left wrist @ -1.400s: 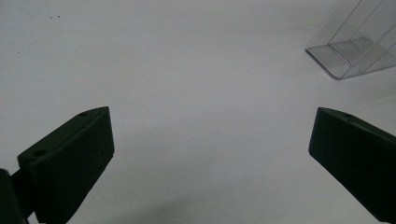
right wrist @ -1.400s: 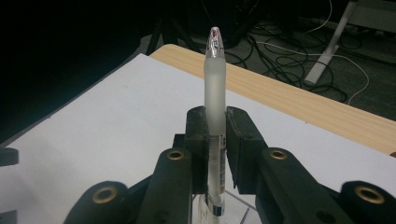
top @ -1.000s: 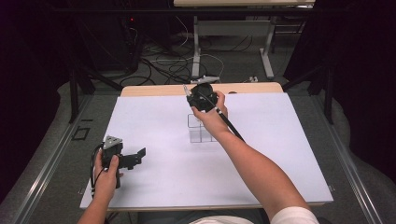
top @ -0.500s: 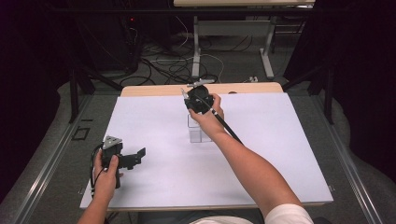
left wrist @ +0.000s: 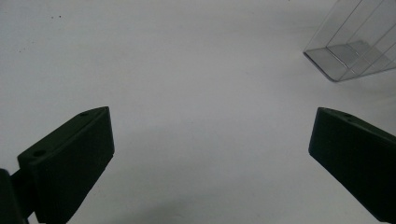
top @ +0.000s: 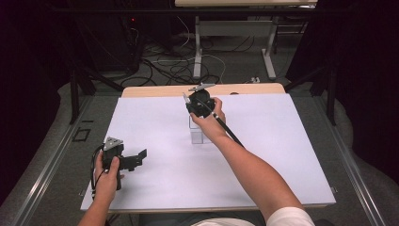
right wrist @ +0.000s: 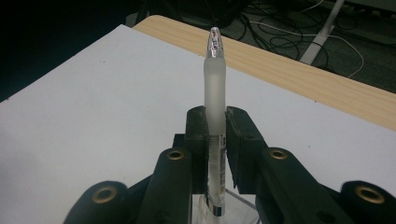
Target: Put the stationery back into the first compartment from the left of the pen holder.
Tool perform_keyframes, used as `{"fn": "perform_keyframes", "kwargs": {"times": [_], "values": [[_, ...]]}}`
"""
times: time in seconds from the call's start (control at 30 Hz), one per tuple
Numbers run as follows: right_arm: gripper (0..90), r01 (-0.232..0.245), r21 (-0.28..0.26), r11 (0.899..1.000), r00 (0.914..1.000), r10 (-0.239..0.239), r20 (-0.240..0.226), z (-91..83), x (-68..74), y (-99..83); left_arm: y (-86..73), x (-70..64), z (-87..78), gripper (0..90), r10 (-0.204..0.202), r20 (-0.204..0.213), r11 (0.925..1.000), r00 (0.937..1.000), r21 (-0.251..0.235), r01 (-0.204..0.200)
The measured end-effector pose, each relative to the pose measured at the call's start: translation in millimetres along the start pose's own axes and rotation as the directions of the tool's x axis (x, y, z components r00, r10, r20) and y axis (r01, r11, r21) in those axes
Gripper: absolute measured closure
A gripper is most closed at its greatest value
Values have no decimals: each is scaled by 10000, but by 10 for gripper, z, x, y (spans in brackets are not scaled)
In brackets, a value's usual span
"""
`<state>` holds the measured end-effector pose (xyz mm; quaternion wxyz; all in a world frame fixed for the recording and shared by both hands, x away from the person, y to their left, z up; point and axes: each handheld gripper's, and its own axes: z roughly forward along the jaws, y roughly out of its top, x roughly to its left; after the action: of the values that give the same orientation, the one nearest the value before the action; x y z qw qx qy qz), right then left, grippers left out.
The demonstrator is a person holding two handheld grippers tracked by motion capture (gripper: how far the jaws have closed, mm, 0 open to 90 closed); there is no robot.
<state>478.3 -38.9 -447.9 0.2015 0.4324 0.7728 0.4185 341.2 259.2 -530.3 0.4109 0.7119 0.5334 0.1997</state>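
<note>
You're clearly set up in some kind of lab or recording rig: a wooden surface (top: 155,90) covered with a plain white sheet (top: 155,127), black curtains (top: 362,70) all around, loose black and white cables (top: 169,66) tangled on the grey carpet floor (top: 235,70), and metal desk legs (top: 197,47) behind.

Bright white table, dark room around it

Even overhead light washes the white table top (top: 155,117) pale, while the surroundings fall to near black. Shadows are soft and faint. In the left gripper view the near black jaws are blurred and the surface looks grey. The frosted pen (right wrist: 214,93) is fairly sharp, its clear tip catching small glints.
</note>
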Motion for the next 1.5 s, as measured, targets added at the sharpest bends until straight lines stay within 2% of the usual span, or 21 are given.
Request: {"fn": "perform_keyframes", "kwargs": {"times": [0.3, 0.4, 0.5, 0.77, 0.87, 0.97, 1.1, 1.33, 1.5], "values": [[788, 66, -33, 10000, 9999, -67, -144, -17, -3, -24, 0, -2, 4, 2, 14, -12, 10000, 10000, 46, -14], [728, 17, -62, 10000, 9997, -18, -231, -52, -5, -31, -1, -2, 5, 2, 13, -7, 10000, 10000, 34, -13], [665, 38, -204, 9998, 9983, -49, -578, -112, -11, -38, -1, -3, 10, 2, 16, -1, 10000, 10000, 24, -16], [508, 297, -51, 9995, 9965, -300, -786, -301, -42, -127, -3, -7, 16, 2, 42, -30, 10000, 10000, 76, -41], [471, 385, -210, 9990, 9956, -401, -850, -378, -63, -177, -3, -13, 19, 2, 79, -41, 9999, 10000, 87, -78], [419, 642, -143, 9978, 9942, -652, -852, -446, -90, -234, -4, -17, 24, 2, 72, -39, 9999, 10000, 86, -72], [363, 1151, -562, 9918, 9907, -1188, -664, -558, -118, -321, -4, -15, 30, 2, 119, -39, 9998, 9999, 150, -118], [336, 1044, -935, 9901, 9884, -1137, -1004, -789, -209, -476, 0, -26, 48, 3, 107, -17, 9998, 9999, 179, -107], [240, 224, -1153, 9931, 9915, -369, -1244, -953, -345, -598, 0, -39, 61, 3, 97, -12, 9998, 10000, 165, -97]]}}
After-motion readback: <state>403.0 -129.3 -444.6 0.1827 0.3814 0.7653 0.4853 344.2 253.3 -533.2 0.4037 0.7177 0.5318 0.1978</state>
